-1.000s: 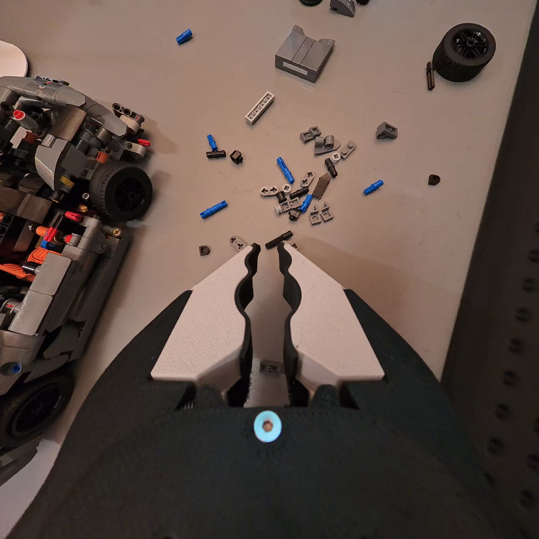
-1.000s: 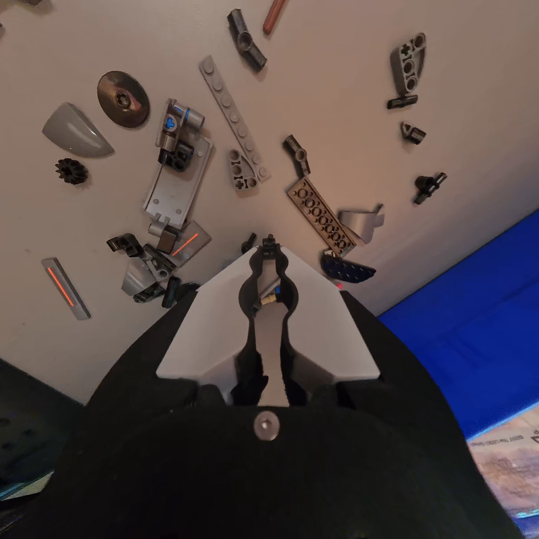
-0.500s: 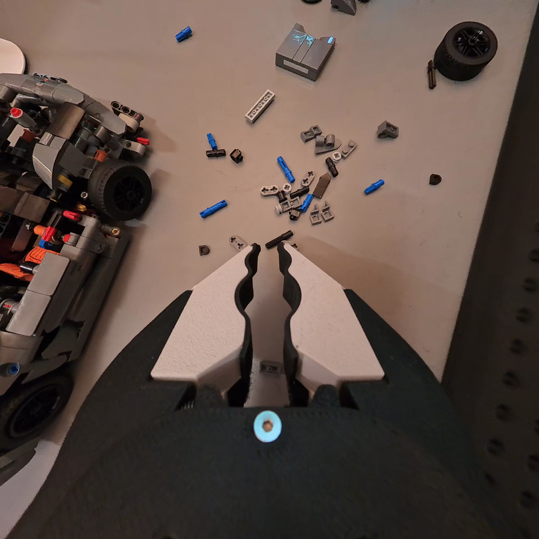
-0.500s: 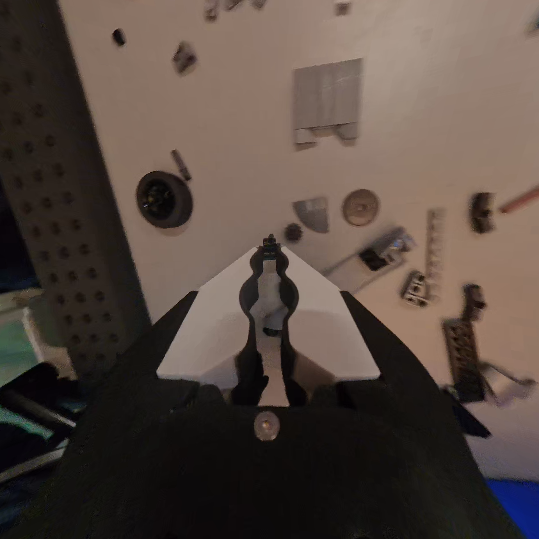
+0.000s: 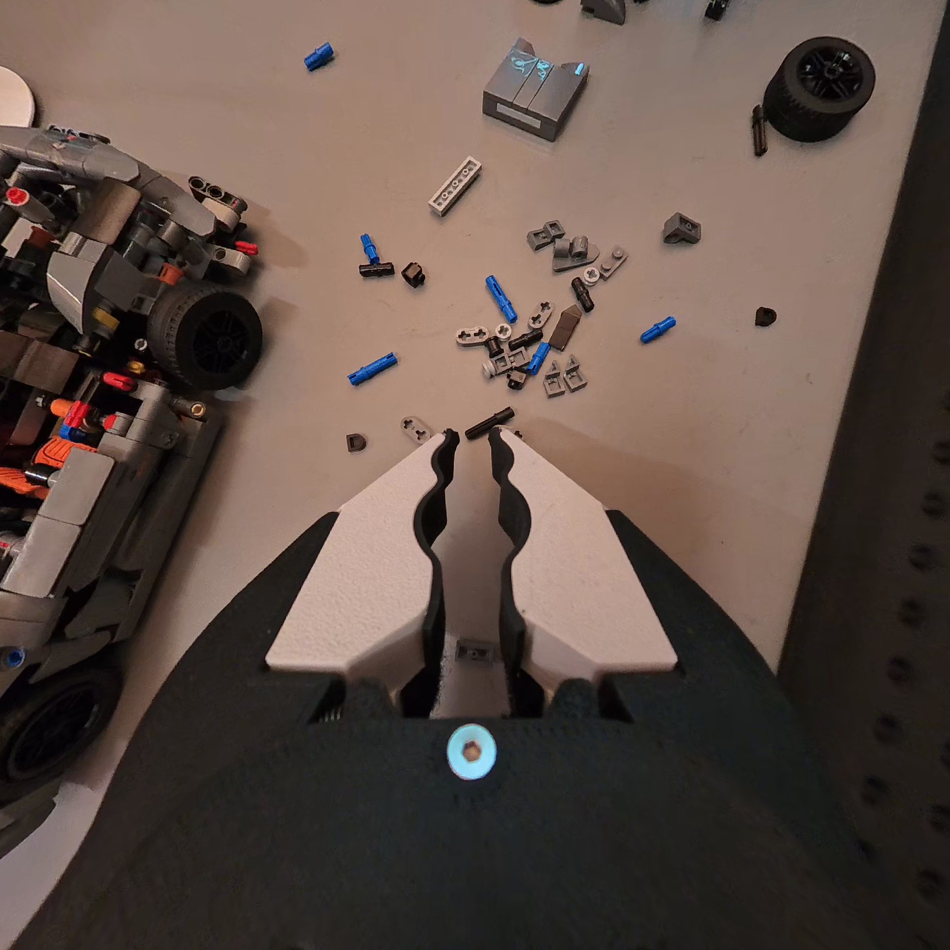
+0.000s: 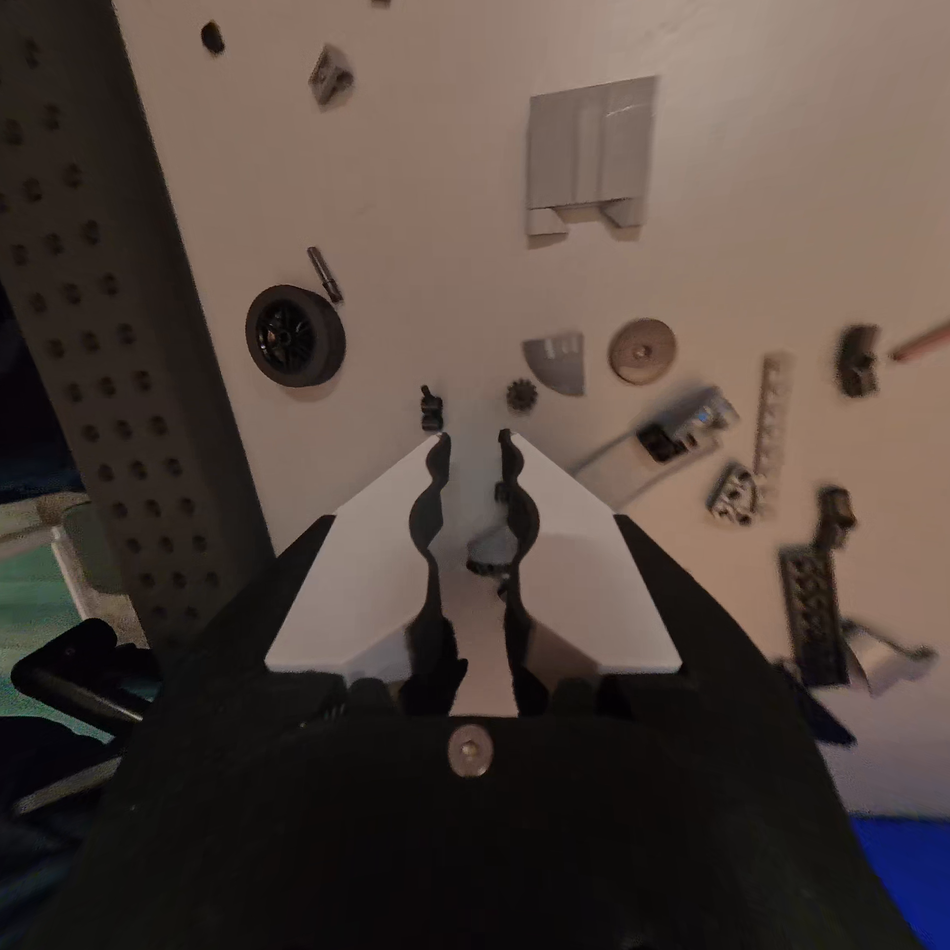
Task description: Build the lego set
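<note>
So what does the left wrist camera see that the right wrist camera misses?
Only the left wrist view shows the half-built car, scattered blue pins and the left gripper, open and empty.

Only the right wrist view shows the round dish piece, a small black gear, a long studded plate and the right gripper, open.

Both show the loose black wheel, the grey block of panels and the pale table.
</note>
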{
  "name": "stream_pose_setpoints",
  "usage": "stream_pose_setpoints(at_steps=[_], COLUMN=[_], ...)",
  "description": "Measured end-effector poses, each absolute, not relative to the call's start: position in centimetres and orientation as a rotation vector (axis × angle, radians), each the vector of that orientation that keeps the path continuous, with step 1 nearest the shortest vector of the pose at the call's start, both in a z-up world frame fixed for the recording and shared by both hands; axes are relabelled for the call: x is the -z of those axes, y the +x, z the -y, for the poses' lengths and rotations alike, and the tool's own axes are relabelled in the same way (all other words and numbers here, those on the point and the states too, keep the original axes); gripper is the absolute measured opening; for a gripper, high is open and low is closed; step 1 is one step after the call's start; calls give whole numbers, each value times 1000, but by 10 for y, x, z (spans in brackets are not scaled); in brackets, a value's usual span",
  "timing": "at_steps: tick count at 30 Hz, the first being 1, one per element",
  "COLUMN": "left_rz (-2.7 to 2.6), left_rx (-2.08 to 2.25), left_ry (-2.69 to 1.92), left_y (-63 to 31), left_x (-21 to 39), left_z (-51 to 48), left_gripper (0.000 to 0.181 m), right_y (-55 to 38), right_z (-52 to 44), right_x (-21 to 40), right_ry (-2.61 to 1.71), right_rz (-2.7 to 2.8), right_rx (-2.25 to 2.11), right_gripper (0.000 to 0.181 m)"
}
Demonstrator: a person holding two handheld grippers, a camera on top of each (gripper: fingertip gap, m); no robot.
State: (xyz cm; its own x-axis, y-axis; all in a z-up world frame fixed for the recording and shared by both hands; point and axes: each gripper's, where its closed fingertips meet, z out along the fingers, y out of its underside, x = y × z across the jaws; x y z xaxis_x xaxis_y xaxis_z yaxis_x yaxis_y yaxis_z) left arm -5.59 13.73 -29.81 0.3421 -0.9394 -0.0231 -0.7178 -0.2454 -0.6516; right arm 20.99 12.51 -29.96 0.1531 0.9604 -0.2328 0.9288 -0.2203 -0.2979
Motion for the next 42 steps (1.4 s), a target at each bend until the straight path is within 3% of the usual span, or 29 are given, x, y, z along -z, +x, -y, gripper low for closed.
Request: stream_pose_setpoints(at_steps=[5, 14, 42], left_rz=[-1446, -1461, -1422], left_rx=[510, 507, 453], left_ry=[-2037, -2023, -2063], left_y=[-53, -46, -63], left_x=[297, 296, 300], left_z=[-137, -137, -148], left_gripper=[11, 12, 13], right_y=[243, 255, 255], right_z=[-146, -148, -217], right_x=[297, 305, 301], right_ry=[-2389, -2442, -2297], right_rz=[1799, 1814, 1557], right_rx=[-413, -343, -40], right_gripper=[5, 0, 0])
